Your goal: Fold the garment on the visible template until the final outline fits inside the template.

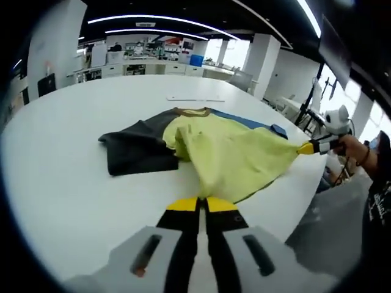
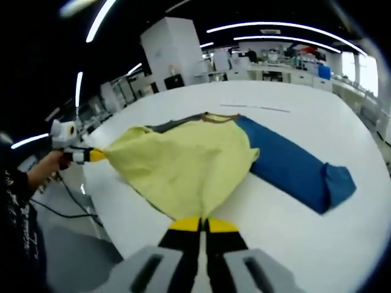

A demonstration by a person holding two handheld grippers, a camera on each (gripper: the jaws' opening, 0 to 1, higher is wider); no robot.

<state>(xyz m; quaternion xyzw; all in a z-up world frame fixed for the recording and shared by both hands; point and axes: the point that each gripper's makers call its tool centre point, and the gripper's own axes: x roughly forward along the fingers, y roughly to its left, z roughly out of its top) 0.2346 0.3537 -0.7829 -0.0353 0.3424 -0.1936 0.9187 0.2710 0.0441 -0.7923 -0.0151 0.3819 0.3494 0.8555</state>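
A yellow garment point(image 1: 226, 155) lay on a white table point(image 1: 67, 183), collar pointing away, sleeves spread sideways. Left gripper point(image 1: 201, 204) and right gripper point(image 2: 203, 224) each pinched its hem. No readable writing.

Left tool point(image 1: 203, 203) yellow-tipped, black jaws, grey housing; right tool point(image 2: 203, 224) alike.

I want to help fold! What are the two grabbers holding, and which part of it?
Both hold the shirt. The left gripper and right gripper each pinch the yellow body's bottom hem, at opposite corners.

Garment point(image 1: 214, 146) on table point(image 1: 73, 183)
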